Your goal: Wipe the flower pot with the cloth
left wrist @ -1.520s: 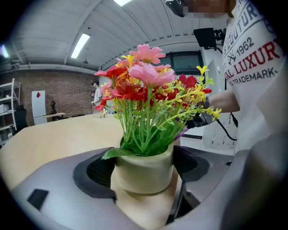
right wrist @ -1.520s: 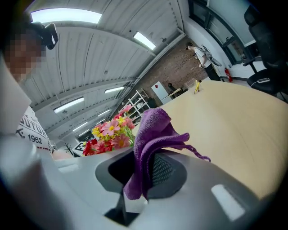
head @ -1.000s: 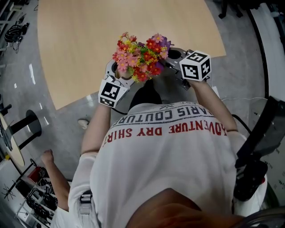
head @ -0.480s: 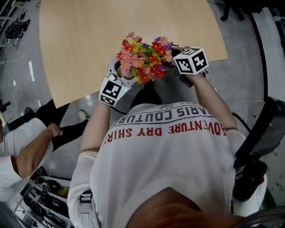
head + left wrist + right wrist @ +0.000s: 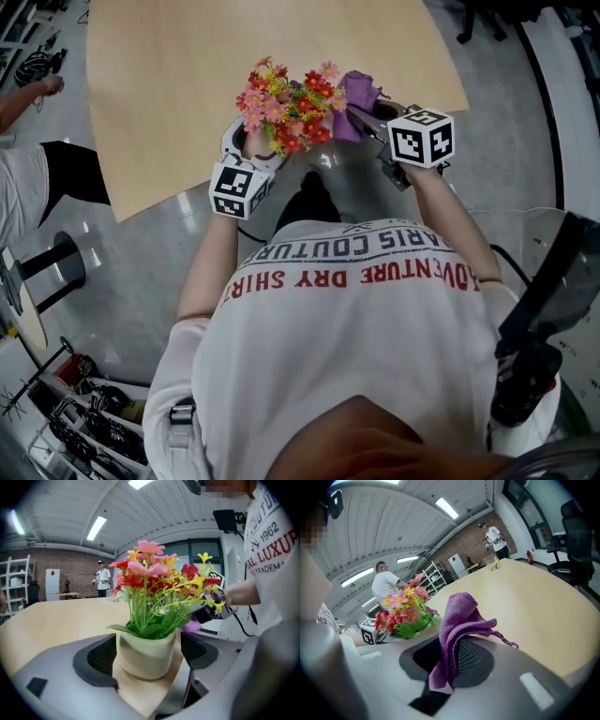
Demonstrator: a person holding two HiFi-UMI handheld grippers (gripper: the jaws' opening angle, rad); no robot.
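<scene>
Though limp, nubby cloth (image 5: pixel 459 620); smooth flower pot (image 5: pixel 145 652)

Pale green flower pot (image 5: pixel 143 654), pink, red and yellow flowers (image 5: pixel 281 101), purple cloth (image 5: pixel 457 620), light wood-grain bench (image 5: pixel 178 75), black-and-white square-patterned marker cubes (image 5: pixel 422 138)

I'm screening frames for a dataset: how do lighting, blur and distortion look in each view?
Head view: even light, sharp, glare streaks on the floor. Left gripper view: fisheye, dark corners, flower pot sharp. Right gripper view: fisheye bends the ceiling lights; cloth crisp, edges soft.
</scene>
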